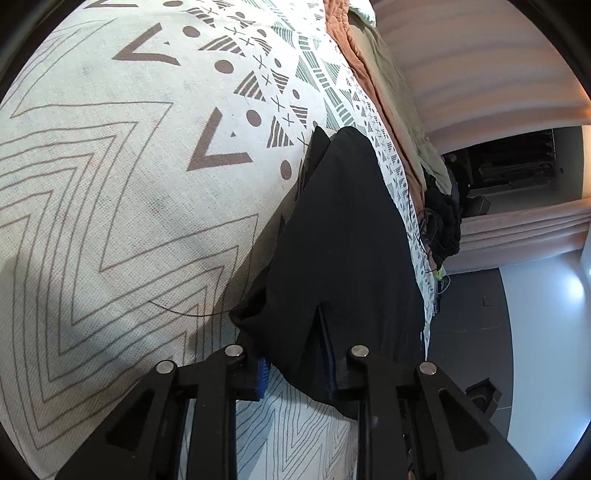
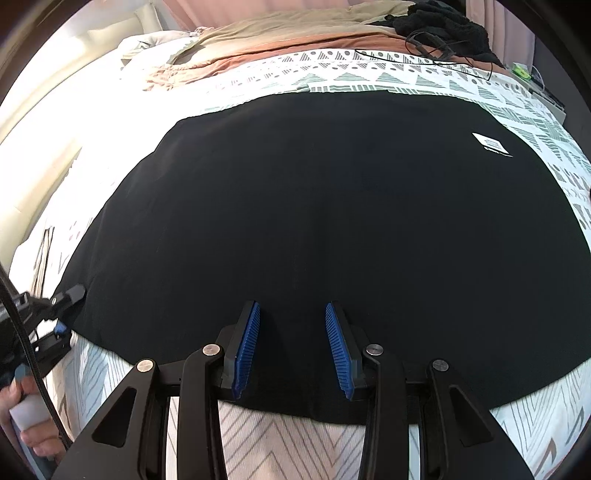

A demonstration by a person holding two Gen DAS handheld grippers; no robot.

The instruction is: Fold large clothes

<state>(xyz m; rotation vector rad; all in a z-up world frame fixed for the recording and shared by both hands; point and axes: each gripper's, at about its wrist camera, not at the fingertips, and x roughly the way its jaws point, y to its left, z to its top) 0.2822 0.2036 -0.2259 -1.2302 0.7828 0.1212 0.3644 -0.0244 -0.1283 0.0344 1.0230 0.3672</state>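
Black garment (image 2: 314, 214) lay spread flat across the patterned bedsheet (image 2: 535, 122), a small white label (image 2: 491, 144) near its far right corner. The right gripper (image 2: 291, 350) hovered over the near hem with its blue-padded fingers (image 2: 245, 350) apart, nothing between them. At the garment's left edge, the left gripper (image 1: 295, 369) was wide apart around a bunched fold of the cloth; whether it was pinching the cloth could not be told. Beyond the garment, a tan blanket (image 2: 295, 26) and a dark heap of clothing (image 2: 443, 22) sat along the bed's far side, with a thin black cable (image 2: 443, 55) lying on the sheet.
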